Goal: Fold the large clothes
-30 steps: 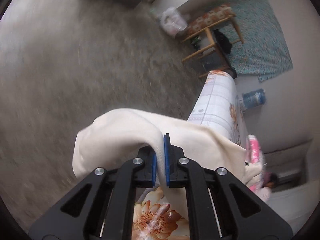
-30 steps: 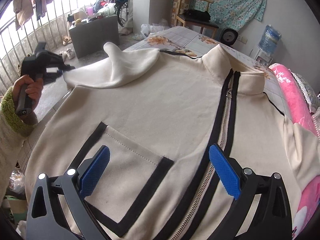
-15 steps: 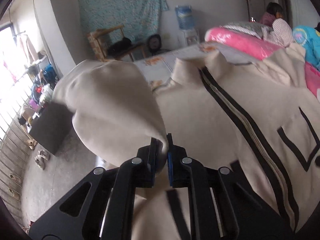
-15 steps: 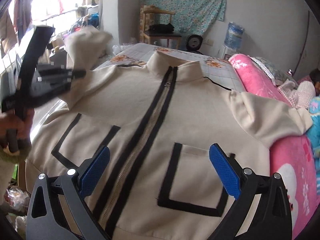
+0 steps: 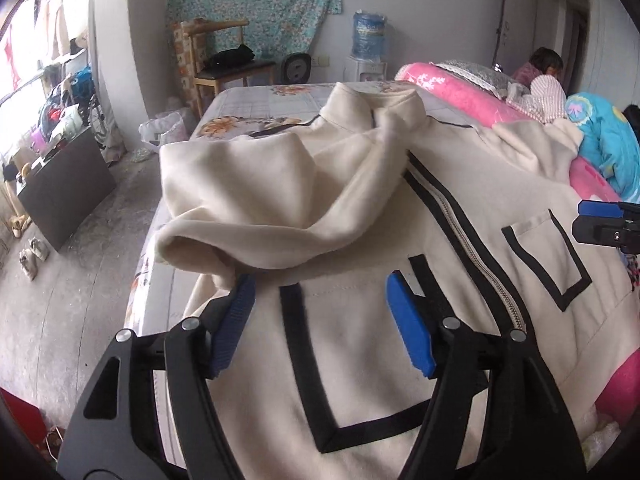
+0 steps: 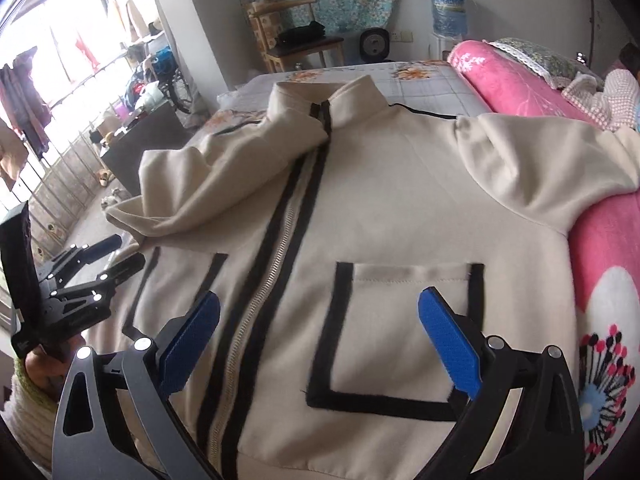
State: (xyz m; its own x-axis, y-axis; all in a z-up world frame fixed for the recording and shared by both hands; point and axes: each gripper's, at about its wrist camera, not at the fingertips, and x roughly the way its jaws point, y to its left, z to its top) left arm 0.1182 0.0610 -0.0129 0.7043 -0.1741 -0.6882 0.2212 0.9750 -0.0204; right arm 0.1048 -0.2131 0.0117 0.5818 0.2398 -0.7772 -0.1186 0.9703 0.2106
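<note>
Right wrist view: cream jacket (image 6: 384, 208) lies zipped, one sleeve (image 6: 208, 188) folded inward; both tools gape, left tool (image 5: 320, 316) opening.

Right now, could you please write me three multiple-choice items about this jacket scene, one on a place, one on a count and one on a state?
1. Where does the jacket's folded sleeve lie?
A. across the jacket's chest
B. on the floor
C. over the wooden chair

2. How many black-trimmed pockets show on the front?
A. one
B. two
C. four

3. How is the zipper?
A. closed up to the collar
B. fully undone
C. torn off

Answers: 1 A, the sleeve rests on the front, released by the opening left gripper. 2 B, one pocket each side of the zipper. 3 A, both black bands meet throughout.
</note>
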